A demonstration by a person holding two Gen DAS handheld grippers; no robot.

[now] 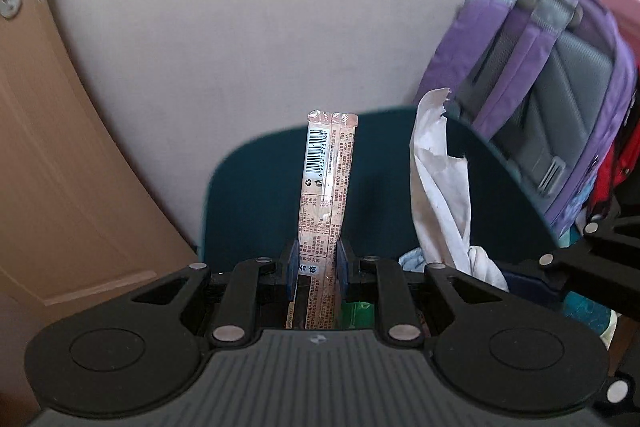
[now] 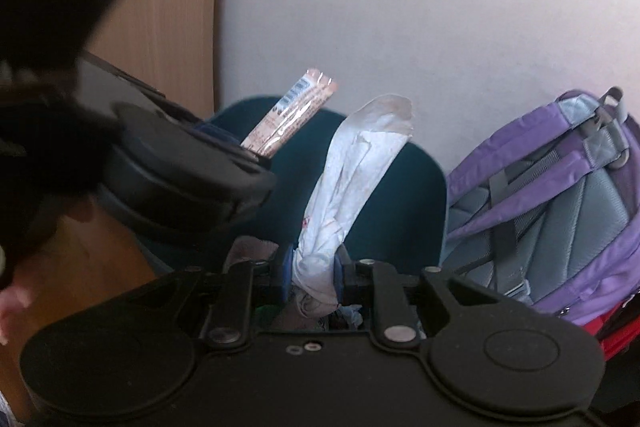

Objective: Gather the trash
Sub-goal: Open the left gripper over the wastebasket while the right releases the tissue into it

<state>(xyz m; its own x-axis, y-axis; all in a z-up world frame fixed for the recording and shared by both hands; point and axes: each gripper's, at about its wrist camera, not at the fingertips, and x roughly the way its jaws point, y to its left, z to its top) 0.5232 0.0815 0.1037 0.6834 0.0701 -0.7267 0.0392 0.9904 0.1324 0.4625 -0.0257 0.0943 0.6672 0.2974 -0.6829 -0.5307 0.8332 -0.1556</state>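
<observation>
1. Holding a long pink wrapper [image 1: 324, 187] in my left hand-held gripper [image 1: 318, 263], I see its blue pads pressed on the wrapper's lower end.
2. That wrapper is a narrow strip; its long axis runs straight away from the gripper, and the sealed end with the barcode points up and forward over the dark teal bin [image 1: 248, 195].
3. From the right wrist view the same wrapper [image 2: 292, 115] leans up and to the right out of the left hand-held gripper [image 2: 256, 153], above the bin's far rim [image 2: 420, 163].
4. My right hand-held gripper [image 2: 312, 271] is pinching a crumpled white paper [image 2: 352, 171] at its bunched lower end.
5. The paper is drawn out lengthwise; its long axis rises from the pads and tilts right, with the torn, flatter end uppermost.
6. From the left wrist view that paper [image 1: 436, 179] stands just right of the wrapper, apart from it, over the bin's opening.
7. More scraps, some green, lie below both grippers, too dim to name.
8. A purple backpack [image 2: 560, 203] leans beside the bin against the pale wall [image 2: 400, 7].
</observation>
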